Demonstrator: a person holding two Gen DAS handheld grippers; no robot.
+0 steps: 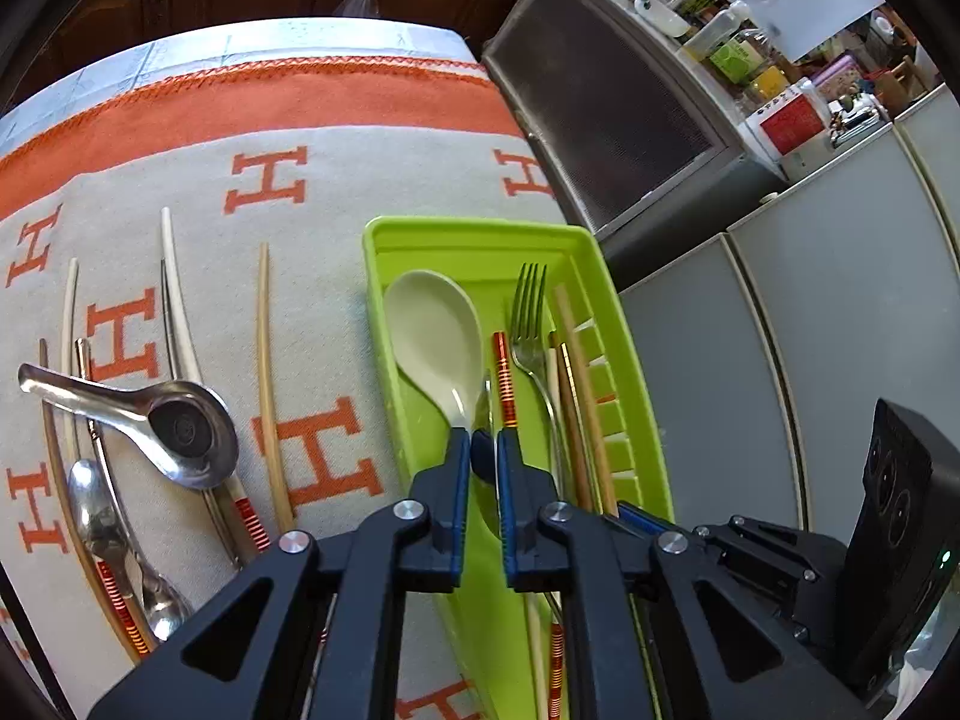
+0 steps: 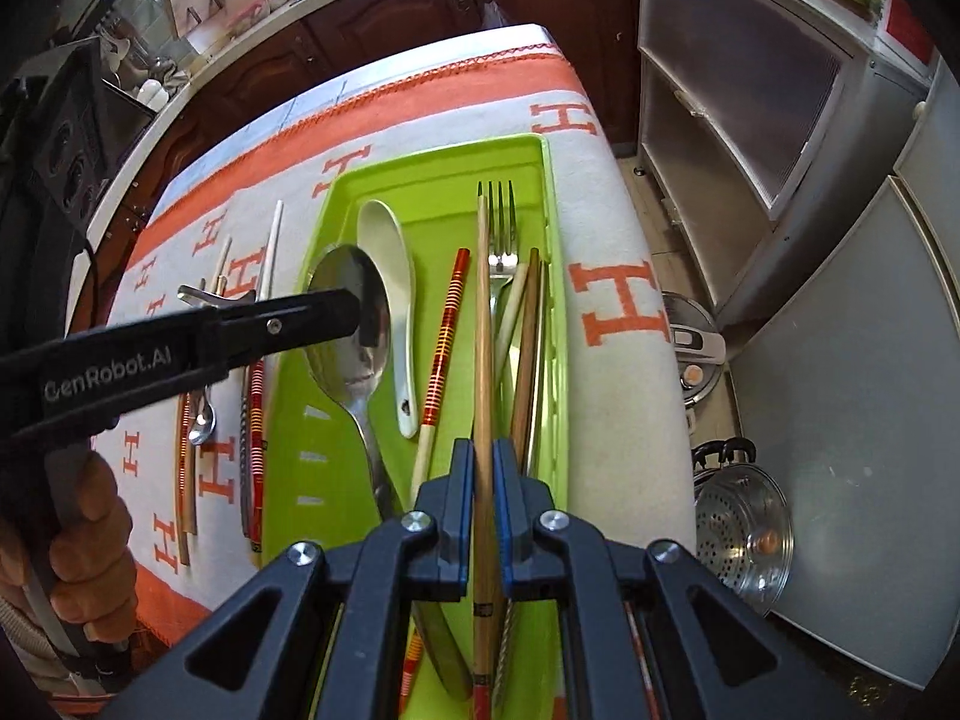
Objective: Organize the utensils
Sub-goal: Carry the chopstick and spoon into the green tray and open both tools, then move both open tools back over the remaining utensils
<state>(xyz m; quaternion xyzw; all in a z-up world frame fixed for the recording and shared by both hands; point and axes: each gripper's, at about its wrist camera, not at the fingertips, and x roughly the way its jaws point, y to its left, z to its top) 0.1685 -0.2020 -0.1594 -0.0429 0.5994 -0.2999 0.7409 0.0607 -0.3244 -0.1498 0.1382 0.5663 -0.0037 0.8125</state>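
A green tray (image 1: 372, 300) (image 2: 555, 300) lies on the H-patterned cloth (image 1: 336, 192). It holds a cream soup spoon (image 1: 435, 348) (image 2: 390, 276), a fork (image 1: 531, 312) (image 2: 501, 228), a red-striped chopstick (image 1: 504, 372) (image 2: 444, 336) and other chopsticks (image 2: 528, 336). My left gripper (image 1: 485, 450) (image 2: 366, 324) is over the tray's left side. It is shut on the bowl of a steel spoon (image 2: 345, 300), which stands on its edge with the handle down in the tray. My right gripper (image 2: 483, 462) is shut on a long wooden chopstick (image 2: 482, 300) lying lengthwise above the tray.
Left of the tray the cloth carries a steel ladle spoon (image 1: 180, 426), a small steel spoon (image 1: 96, 510) and several loose chopsticks (image 1: 267, 360). A hand (image 2: 90, 540) holds the left gripper. Grey cabinets (image 2: 750, 120), a pressure cooker (image 2: 696, 354) and a steamer pot (image 2: 744, 534) stand beyond the table's right edge.
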